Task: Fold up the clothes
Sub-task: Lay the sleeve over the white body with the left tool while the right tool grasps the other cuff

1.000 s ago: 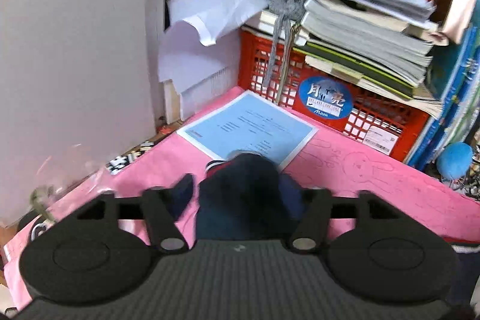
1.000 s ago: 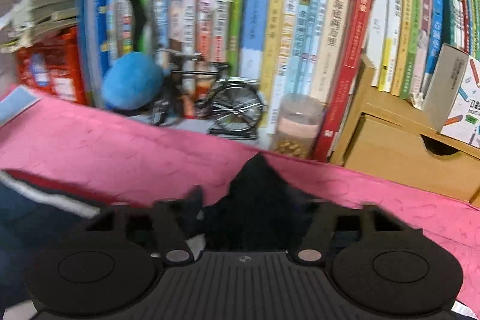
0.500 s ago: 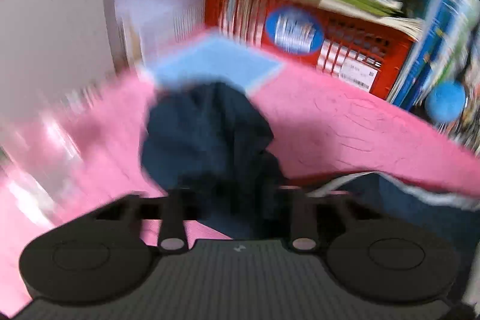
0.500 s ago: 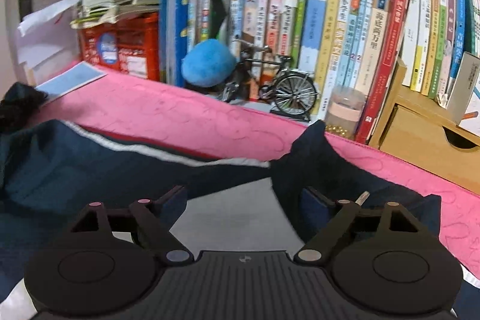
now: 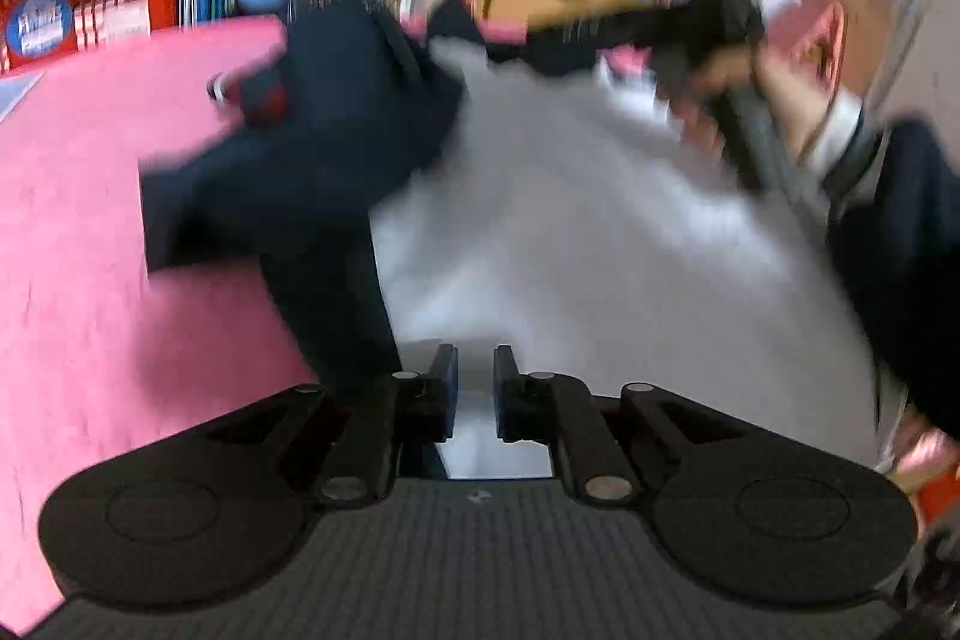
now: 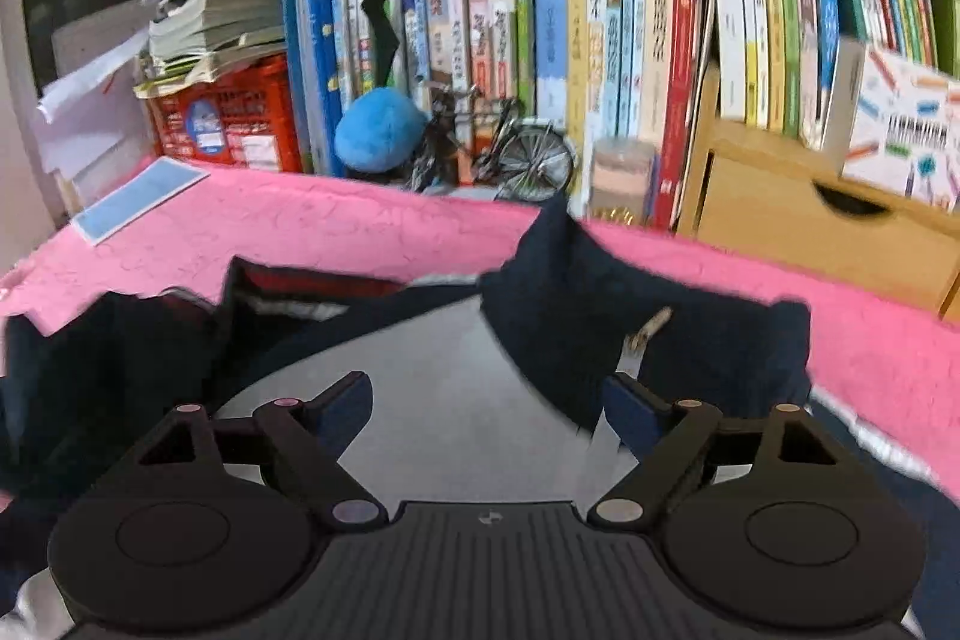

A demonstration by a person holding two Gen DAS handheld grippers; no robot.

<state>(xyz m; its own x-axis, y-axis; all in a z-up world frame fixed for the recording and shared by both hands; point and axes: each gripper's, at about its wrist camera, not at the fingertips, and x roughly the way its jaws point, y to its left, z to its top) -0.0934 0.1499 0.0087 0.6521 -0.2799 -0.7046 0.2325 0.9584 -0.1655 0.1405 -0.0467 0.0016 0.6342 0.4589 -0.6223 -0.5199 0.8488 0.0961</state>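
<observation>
A navy jacket lies open on the pink tablecloth [image 6: 300, 226] with its grey lining [image 6: 450, 400] up. My left gripper [image 5: 475, 382] hangs over the lining [image 5: 600, 250], its pads a narrow slit apart. The navy sleeve [image 5: 312, 172] stretches from the far left down to its left finger; the picture is blurred. My right gripper [image 6: 486, 400] stands open wide above the lining with nothing between its fingers. A folded navy flap [image 6: 690, 340] with a zipper pull [image 6: 651, 325] lies beside its right finger. A hand [image 5: 792, 100] holds that gripper.
Along the back stand a shelf of books [image 6: 600, 40], a red crate [image 6: 228, 124] under stacked papers, a blue plush ball [image 6: 378, 130], a model bicycle [image 6: 498, 148] and a wooden drawer box [image 6: 810, 214]. A blue sheet [image 6: 138, 196] lies at the far left.
My left gripper shut on the navy sleeve and swung it fast to the right over the grey lining. My right gripper let go of the navy flap, opened wider and drew back.
</observation>
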